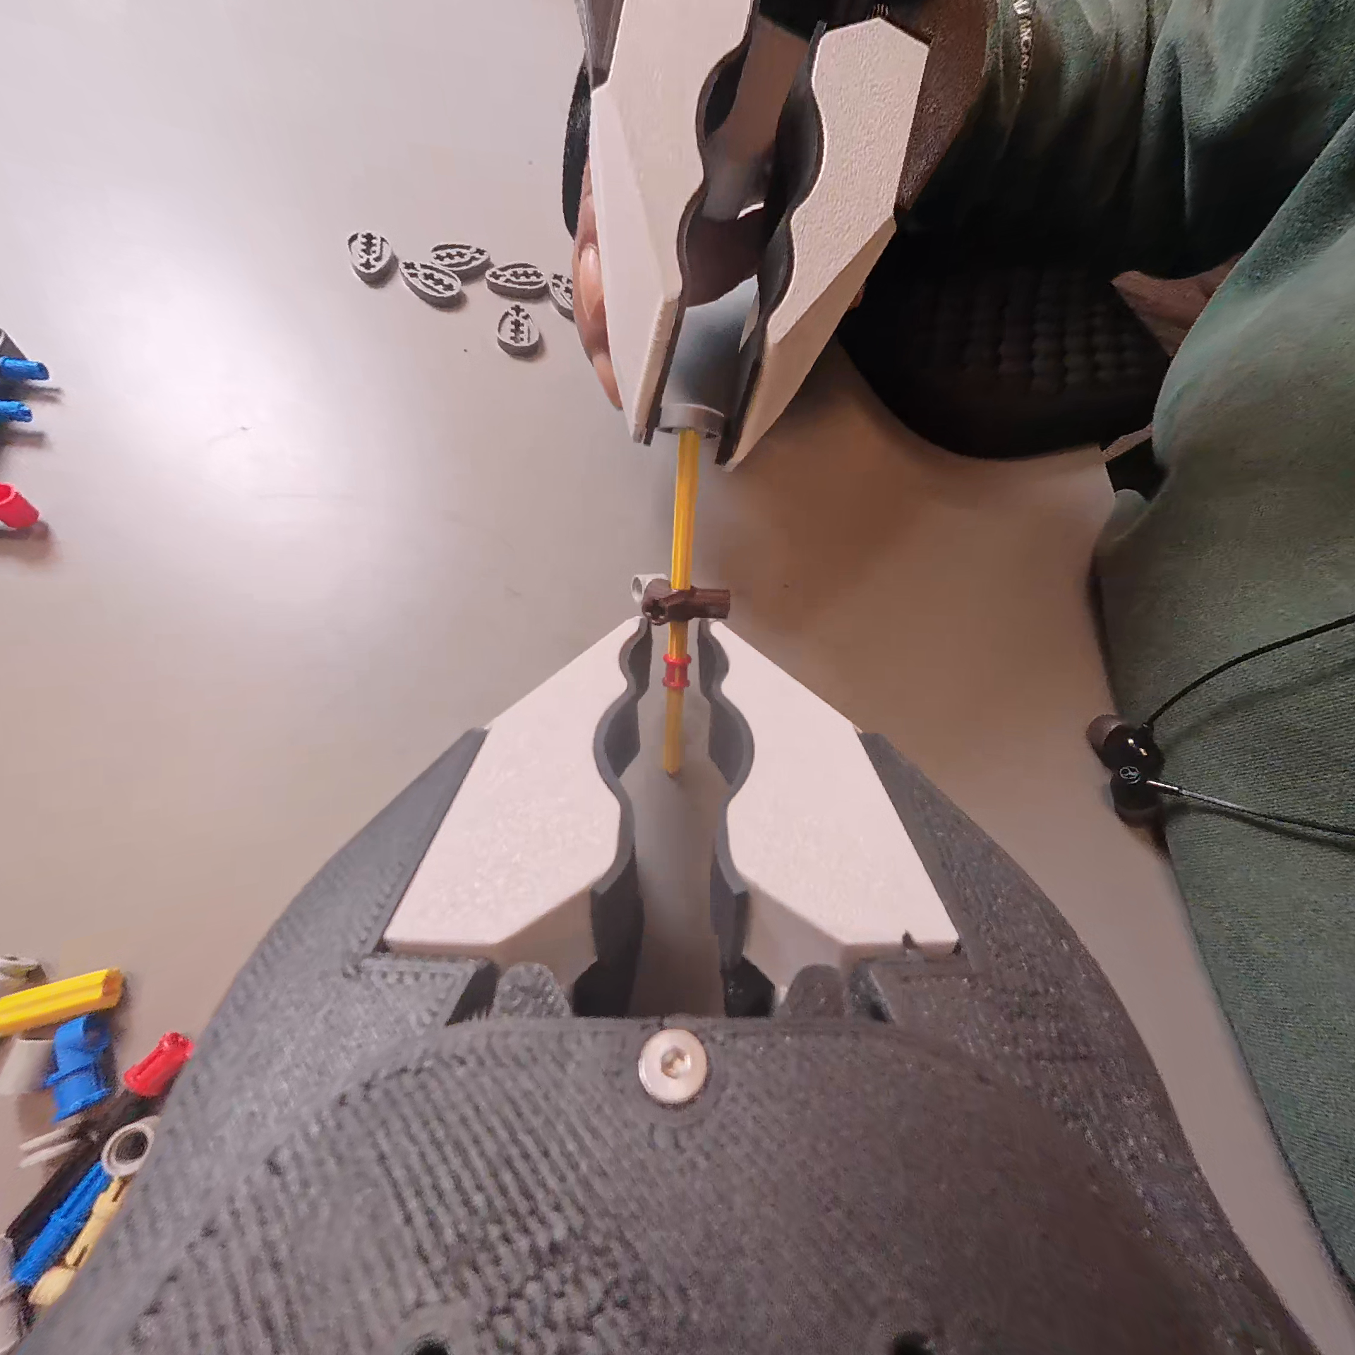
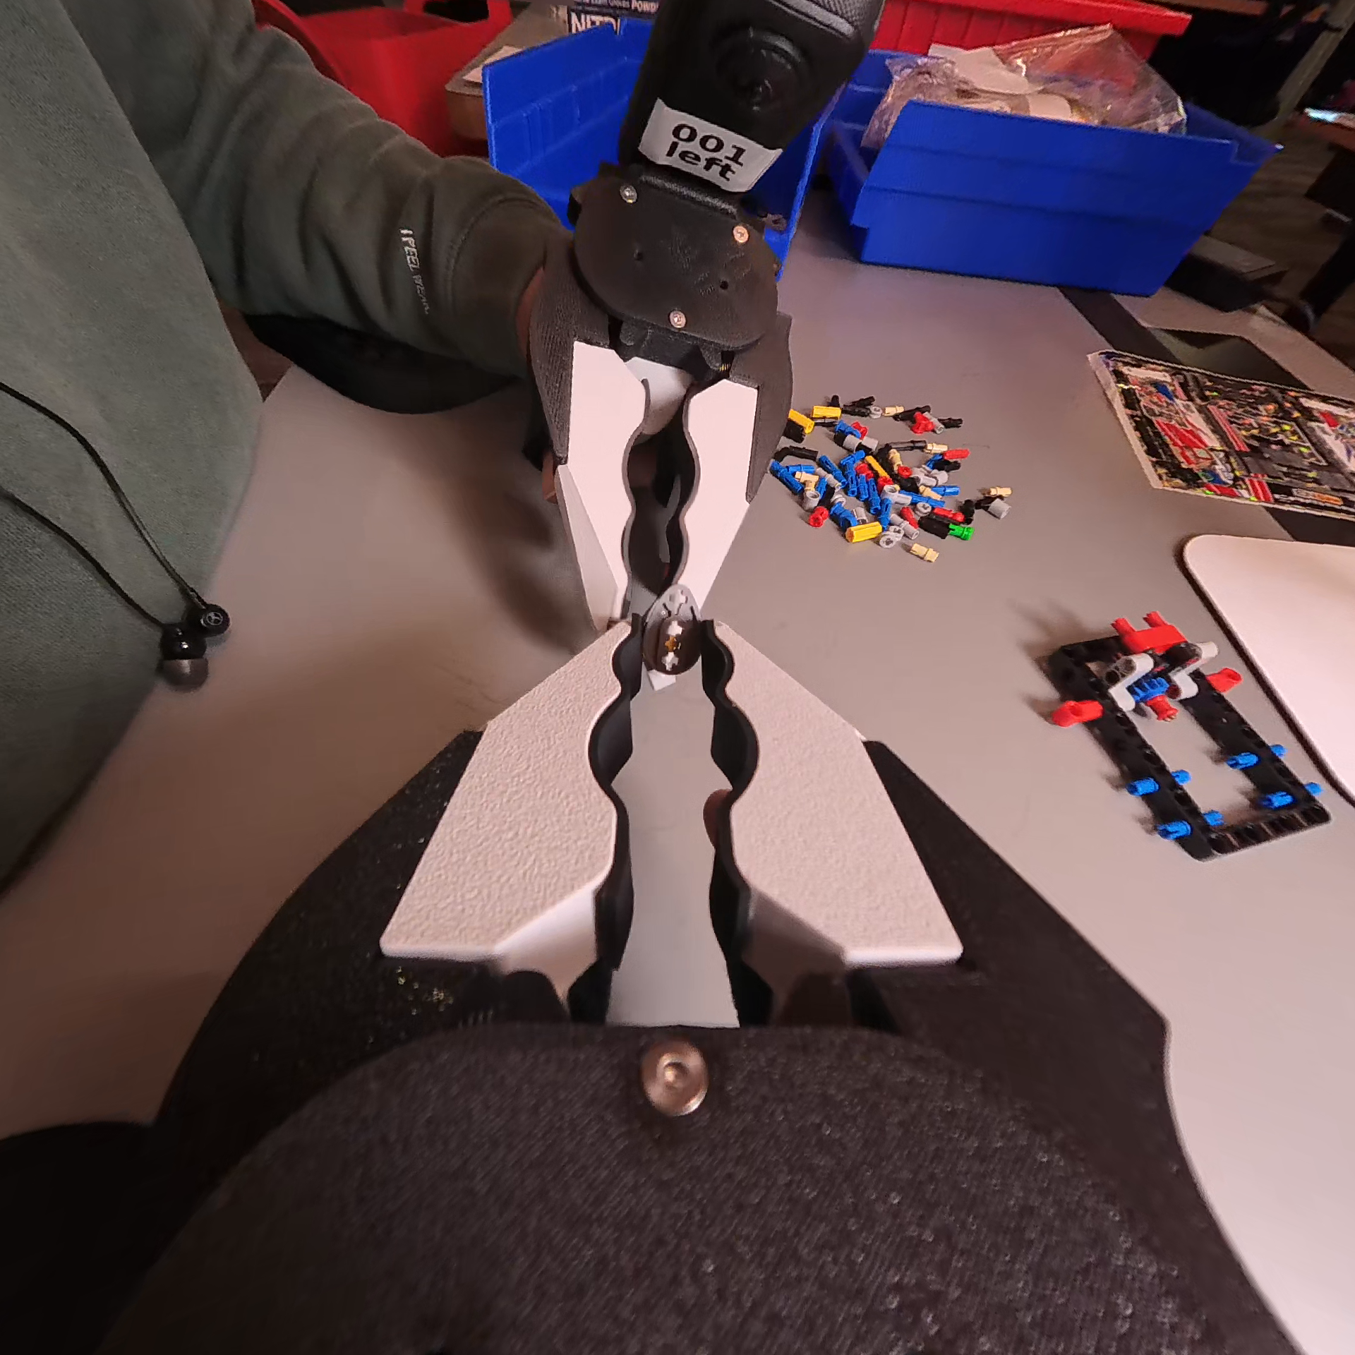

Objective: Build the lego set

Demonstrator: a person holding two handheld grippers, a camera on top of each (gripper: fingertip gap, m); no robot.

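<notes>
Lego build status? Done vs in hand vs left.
Done: a black frame with blue pins and a red-and-grey cluster lies on the table. In hand: the left gripper and right gripper hold a yellow axle from opposite ends; it carries a brown connector and a red bushing. Left: most of it, judging by the loose parts pile and grey oval pieces.

Thin yellow plastic axle [image 1: 683, 557] held off the grey table, threaded with small pieces.

A dark brown cross-shaped connector [image 1: 685, 603] sits across the axle's middle, a small red ribbed bushing [image 1: 676, 670] just below it, a grey oval cam piece [image 2: 676, 607] at the far end. Over on the table, a loose heap of small blue, black, red and yellow pins [image 2: 883, 476] lies apart from the flat black rectangular beam frame [image 2: 1180, 733], studded with blue pins and topped by red and white parts.
</notes>
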